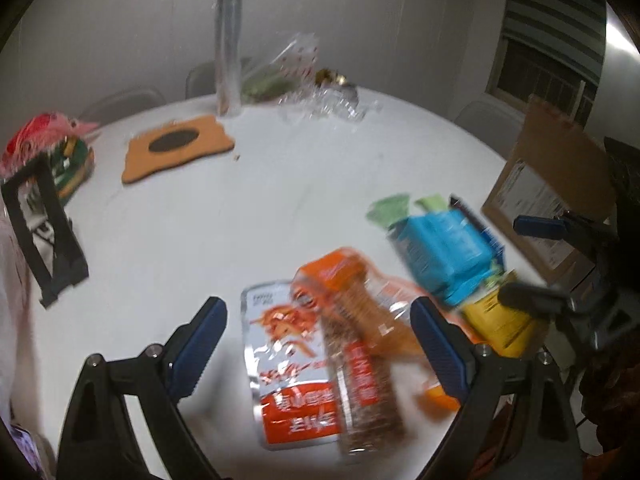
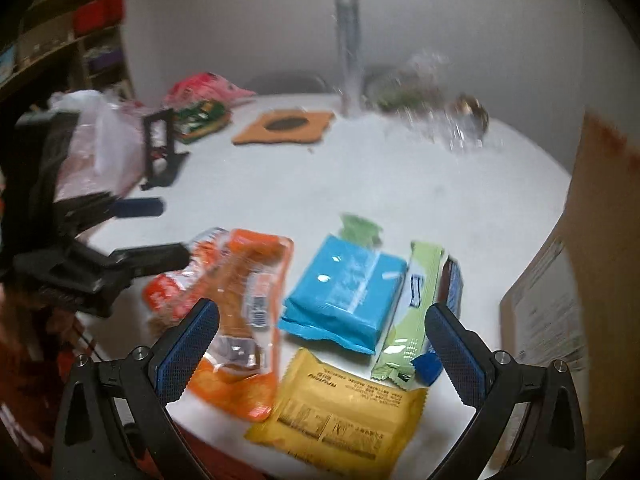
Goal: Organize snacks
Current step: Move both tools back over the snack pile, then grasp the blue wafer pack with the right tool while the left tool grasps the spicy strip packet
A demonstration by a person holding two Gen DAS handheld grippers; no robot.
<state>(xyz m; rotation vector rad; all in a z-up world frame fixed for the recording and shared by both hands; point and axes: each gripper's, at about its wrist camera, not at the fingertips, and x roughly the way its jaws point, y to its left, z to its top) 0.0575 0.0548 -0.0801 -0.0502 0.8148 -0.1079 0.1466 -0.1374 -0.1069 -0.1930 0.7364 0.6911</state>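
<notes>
Snack packets lie on the table beneath both wide, empty hand-held grippers, left and right

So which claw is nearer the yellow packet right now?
Right. The right claw is open, its fingers either side of the yellow packet, not touching. The left claw is open over the silver-and-red pouch, further left.

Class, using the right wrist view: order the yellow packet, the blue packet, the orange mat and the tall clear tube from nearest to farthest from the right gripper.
1. Yellow packet: just below and between the open fingers of the right gripper.
2. Blue packet: just beyond, mid-table.
3. Orange mat: far side, left of centre.
4. Tall clear tube: standing behind the mat, by the wall.
</notes>
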